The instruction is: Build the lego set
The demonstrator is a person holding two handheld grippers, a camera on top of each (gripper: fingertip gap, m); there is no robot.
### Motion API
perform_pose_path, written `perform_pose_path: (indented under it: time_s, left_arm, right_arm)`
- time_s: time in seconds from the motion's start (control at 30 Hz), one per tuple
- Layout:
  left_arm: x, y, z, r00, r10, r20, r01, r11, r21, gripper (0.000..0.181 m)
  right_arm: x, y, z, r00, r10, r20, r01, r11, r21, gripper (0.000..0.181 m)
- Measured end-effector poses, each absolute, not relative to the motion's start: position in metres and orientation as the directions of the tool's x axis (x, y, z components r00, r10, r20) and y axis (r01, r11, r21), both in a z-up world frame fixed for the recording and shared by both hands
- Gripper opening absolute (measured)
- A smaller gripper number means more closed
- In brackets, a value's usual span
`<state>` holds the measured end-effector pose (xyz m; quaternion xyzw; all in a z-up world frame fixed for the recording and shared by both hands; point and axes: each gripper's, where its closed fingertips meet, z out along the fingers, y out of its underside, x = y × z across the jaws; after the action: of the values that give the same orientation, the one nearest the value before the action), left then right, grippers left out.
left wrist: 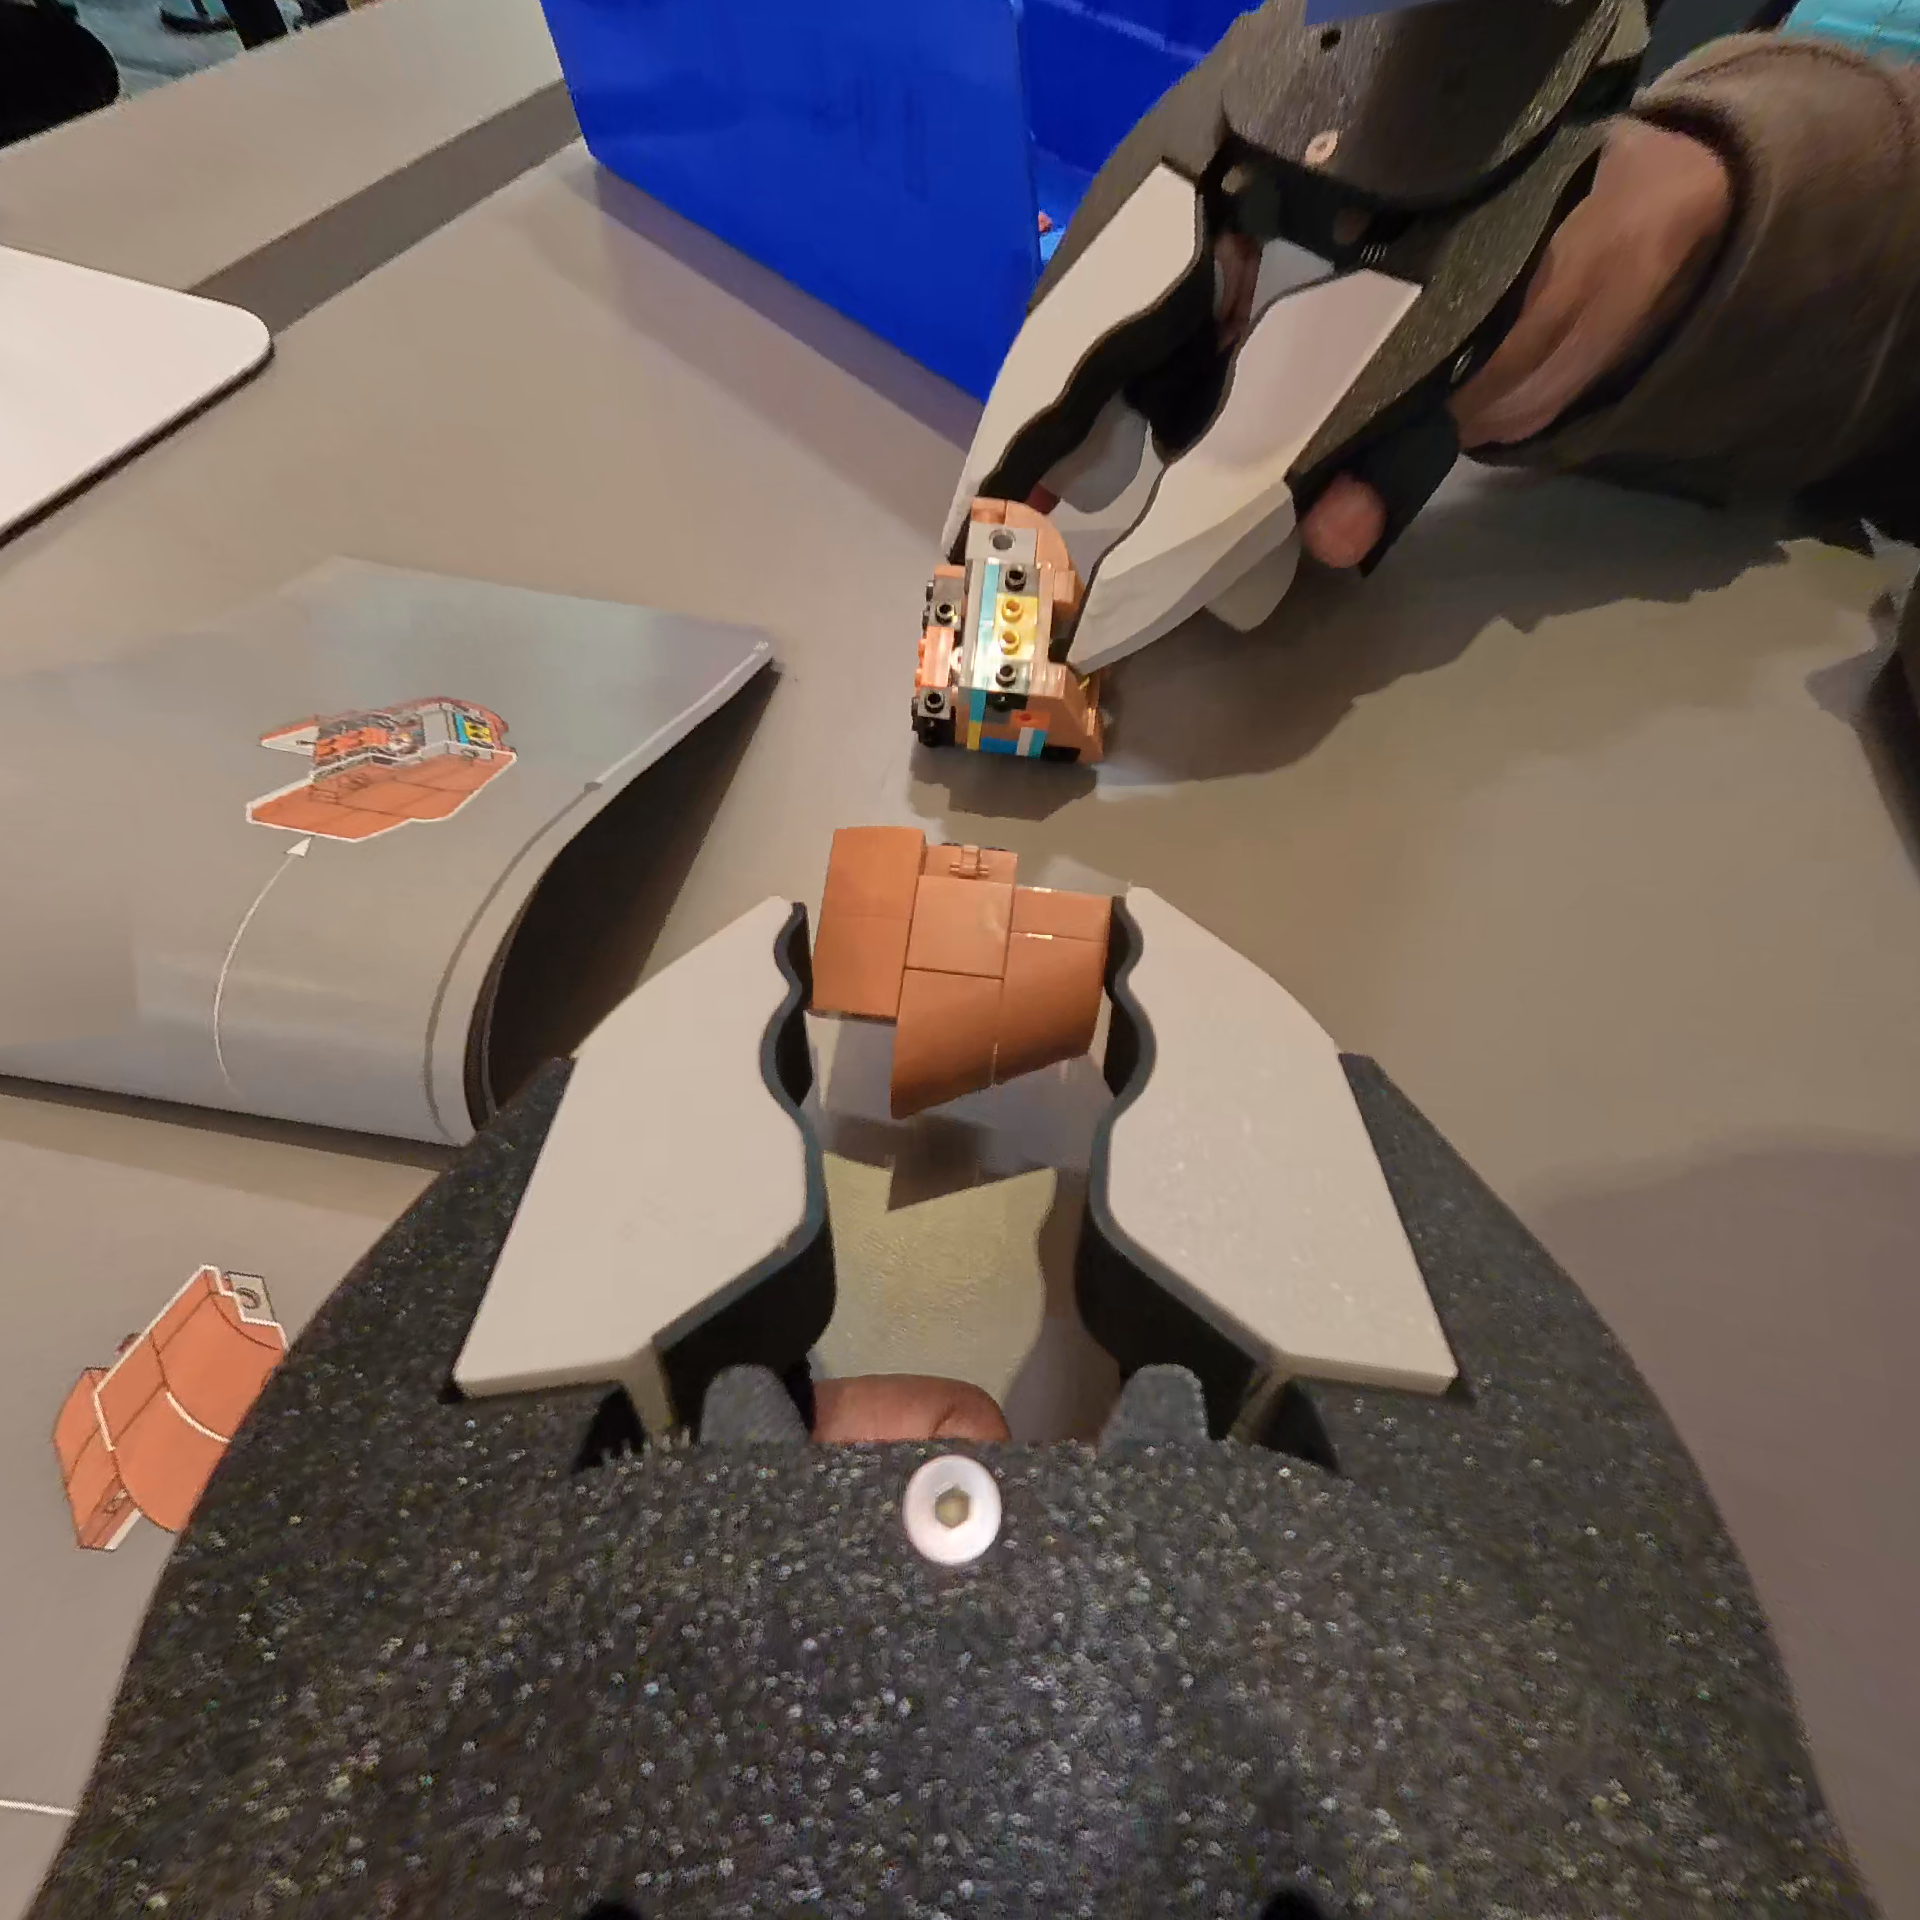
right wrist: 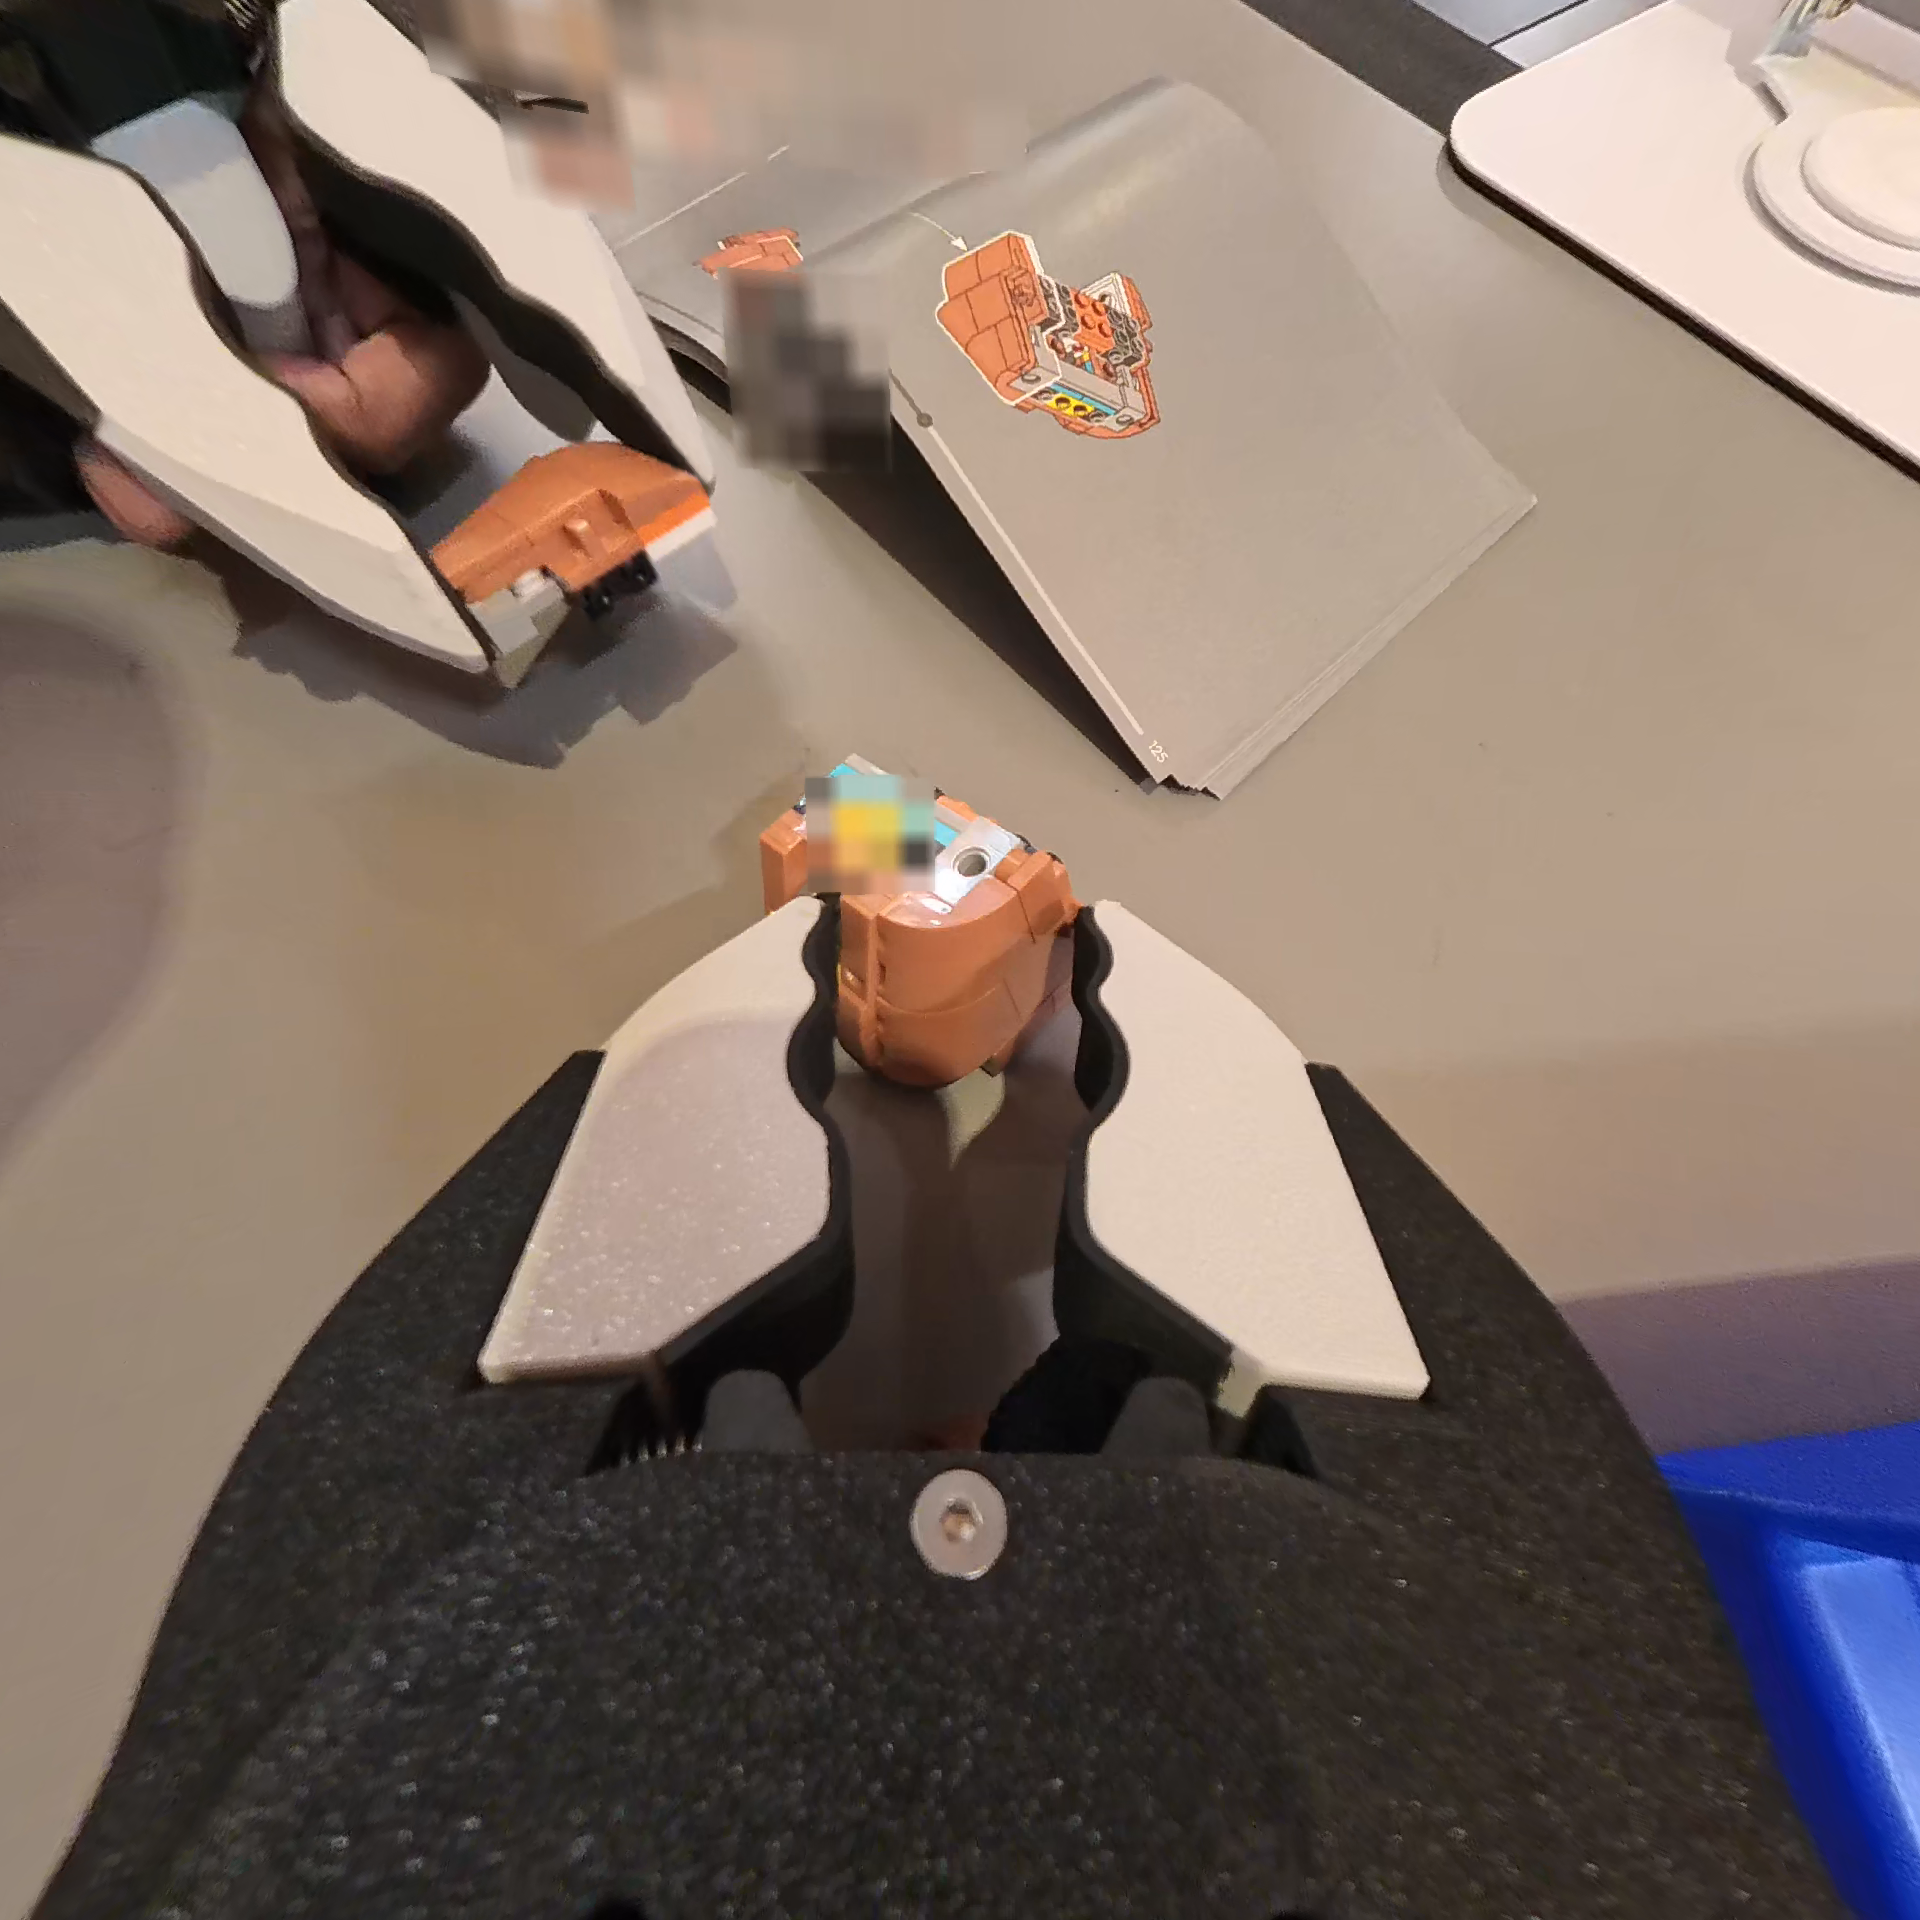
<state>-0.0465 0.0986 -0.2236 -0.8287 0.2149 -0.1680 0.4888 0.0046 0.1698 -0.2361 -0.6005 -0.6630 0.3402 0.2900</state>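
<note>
The left gripper (left wrist: 961,997) is clenched on a brown panel (left wrist: 961,966), a curved sub-assembly of smooth brown tiles, which is pinched between the two grey fingertips (left wrist: 727,997) and held clear of the worktop (left wrist: 1455,935); its shadow falls on the surface beneath. In the right wrist view the same panel (right wrist: 582,520) is seen at 10 o'clock, its black and grey underside facing down, gripped near the tips of the left gripper (right wrist: 571,561).

The right gripper (right wrist: 951,987) is closed around the body (right wrist: 935,966), a brown, rounded block with a grey, blue and yellow studded face turned up. In the left wrist view the body (left wrist: 1003,634) rests on the worktop at 12 o'clock from the panel, just beyond it and apart from it, with the right gripper (left wrist: 1023,592) reaching in from 2 o'clock. A hand (left wrist: 1590,312) in a brown sleeve is wrapped around that gripper.

An open manual (left wrist: 364,831) lies at 9 o'clock of the left gripper, its pages curling up at the spine and showing drawings of the brown model. A blue bin (left wrist: 831,156) stands on the worktop at 12 o'clock, behind the body. A white board (left wrist: 104,364) with rounded corners lies at 10 o'clock, well apart from the bricks.
</note>
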Motion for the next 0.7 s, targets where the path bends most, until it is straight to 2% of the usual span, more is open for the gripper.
perform_pose_path:
  time_s: [0.27, 0.5, 0.7]
  left_arm:
    - [-0.0478, 0.1005, -0.2154, 0.852, -0.517, 0.085, -0.148, -0.393, -0.908, 0.055]
    - [-0.0464, 0.1013, -0.216, 0.853, -0.517, 0.073, -0.158, -0.389, -0.907, 0.055]
    - [-0.0451, 0.1022, -0.2149, 0.854, -0.517, 0.054, -0.168, -0.374, -0.912, 0.055]
  right_arm:
    - [0.0067, 0.1685, -0.234, -0.13, 0.992, -0.008, 0.594, 0.071, -0.801, 0.045]
    - [0.0081, 0.1715, -0.2362, -0.132, 0.987, 0.091, 0.644, 0.155, -0.749, 0.058]
    - [0.0056, 0.1673, -0.2406, -0.147, 0.976, 0.16, 0.673, 0.217, -0.708, 0.054]
